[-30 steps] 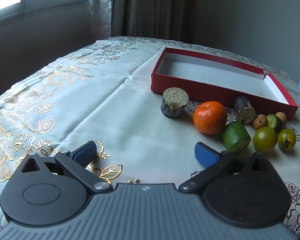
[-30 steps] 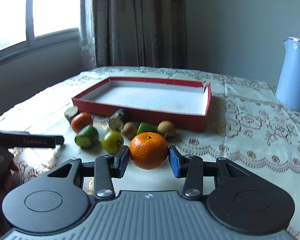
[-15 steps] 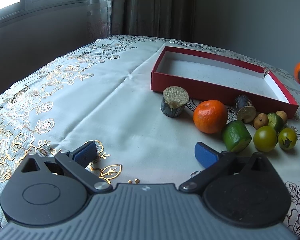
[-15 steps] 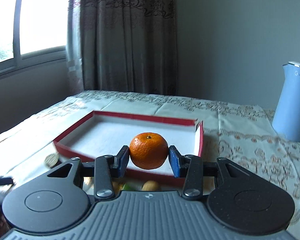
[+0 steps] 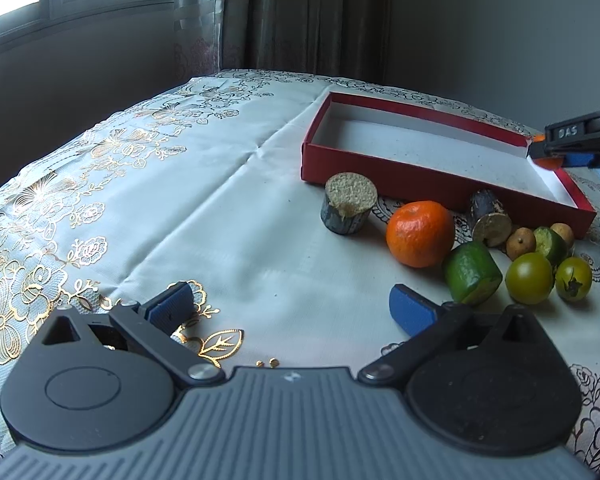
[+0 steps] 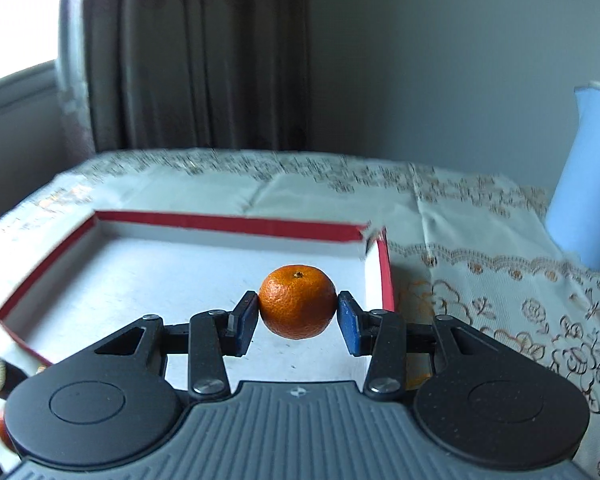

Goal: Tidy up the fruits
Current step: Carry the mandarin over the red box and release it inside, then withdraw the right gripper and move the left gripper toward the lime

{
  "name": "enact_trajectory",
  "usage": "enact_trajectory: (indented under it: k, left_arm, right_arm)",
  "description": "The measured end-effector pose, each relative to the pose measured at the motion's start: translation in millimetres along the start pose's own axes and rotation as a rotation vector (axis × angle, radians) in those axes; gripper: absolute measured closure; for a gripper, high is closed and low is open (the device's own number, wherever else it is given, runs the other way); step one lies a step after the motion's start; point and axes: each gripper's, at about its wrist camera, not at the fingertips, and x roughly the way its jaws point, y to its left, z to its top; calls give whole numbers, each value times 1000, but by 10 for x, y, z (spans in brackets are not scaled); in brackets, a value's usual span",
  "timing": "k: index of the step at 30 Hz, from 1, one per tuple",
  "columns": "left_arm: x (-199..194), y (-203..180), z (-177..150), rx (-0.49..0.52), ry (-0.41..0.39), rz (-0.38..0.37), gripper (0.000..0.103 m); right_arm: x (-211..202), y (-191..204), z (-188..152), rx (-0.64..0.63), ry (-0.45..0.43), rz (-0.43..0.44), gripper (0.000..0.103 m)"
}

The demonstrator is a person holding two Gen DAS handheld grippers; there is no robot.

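The right gripper (image 6: 297,316) clamps a mandarin (image 6: 297,301) between its blue pads (image 6: 348,323), over the white floor of the red box (image 6: 236,222), near the box's right wall. A blue kettle (image 6: 586,184) stands far right of the jaws. The left gripper (image 5: 290,310) is spread wide with nothing between its pads, low over the tablecloth (image 5: 180,200). Ahead and right of its jaws lie an orange (image 5: 420,233), a green chunk (image 5: 472,278), two tomatoes (image 5: 529,278) and a cork-topped stub (image 5: 350,208), all outside the box.
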Motion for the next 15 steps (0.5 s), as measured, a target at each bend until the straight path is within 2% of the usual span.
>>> enact_trajectory:
  k: [4,8,12,15]
  left_arm:
    - [10,-2,0,-5,-4,-4,0]
    - [12,-1,-2,-5,-5,-4,0]
    - [16,-4,-4,-2,-5,-3,0]
    - [15,-10,-1,2,-5,-1,0]
  right_arm:
    - [121,-13,-79,-21,46,-34,58]
    - [-30,-61,-126,-22,-8,-57,30]
    - [-432,-148,-235,-36,-101,-42,29]
    - [-752,-234,-447,-45,-118,-29,29]
